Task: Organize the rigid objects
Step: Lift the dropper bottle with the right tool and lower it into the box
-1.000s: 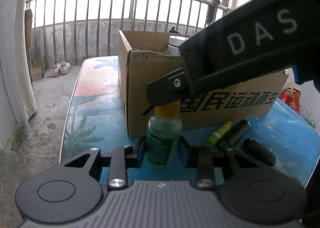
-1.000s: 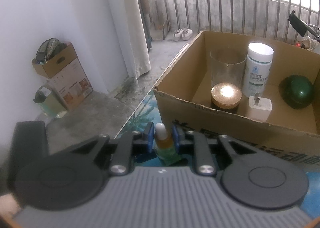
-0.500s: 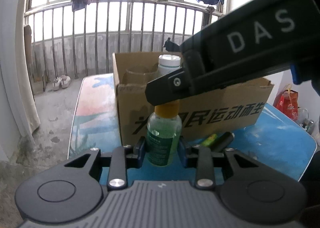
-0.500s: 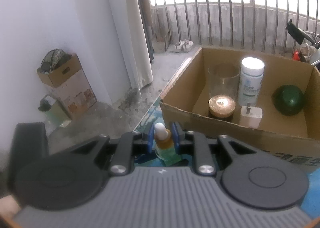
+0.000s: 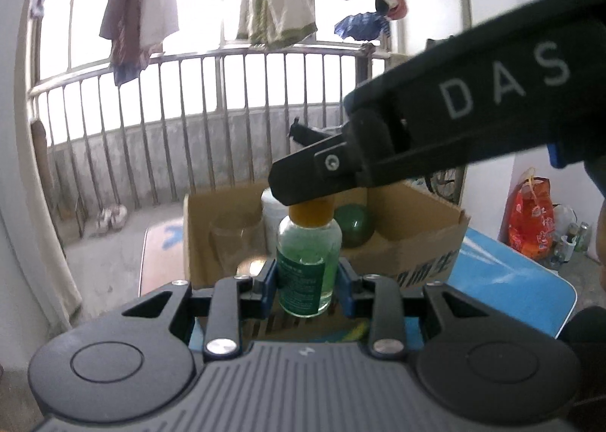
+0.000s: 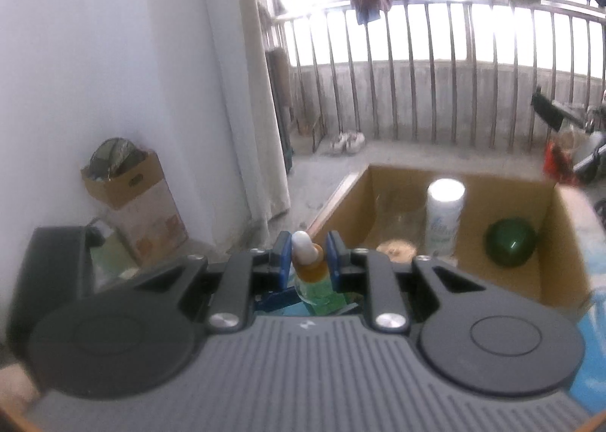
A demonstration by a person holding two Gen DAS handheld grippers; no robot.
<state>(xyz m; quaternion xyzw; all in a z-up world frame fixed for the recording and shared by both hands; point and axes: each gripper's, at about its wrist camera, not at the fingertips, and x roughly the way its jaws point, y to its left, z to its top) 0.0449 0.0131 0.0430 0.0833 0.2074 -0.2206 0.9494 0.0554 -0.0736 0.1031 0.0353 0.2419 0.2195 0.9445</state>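
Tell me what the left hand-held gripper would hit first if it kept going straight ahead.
Probably the near wall of the open brown cardboard box, with a clear glass jar just behind it. Depth is unclear; it might pass over the rim.

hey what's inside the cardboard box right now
Inside the cardboard box: a clear glass, white bottle, green ball and round wooden lid. The right gripper hides the near floor.

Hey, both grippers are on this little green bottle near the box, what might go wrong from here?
1. The left gripper clamps the green bottle by its body while the right gripper pinches its orange cap; pulling apart could twist the cap off.
2. Inside the cardboard box, the clear glass and white bottle stand close together; a careless drop could topple them.
3. The right wrist view is blurred, which hints at fast motion.
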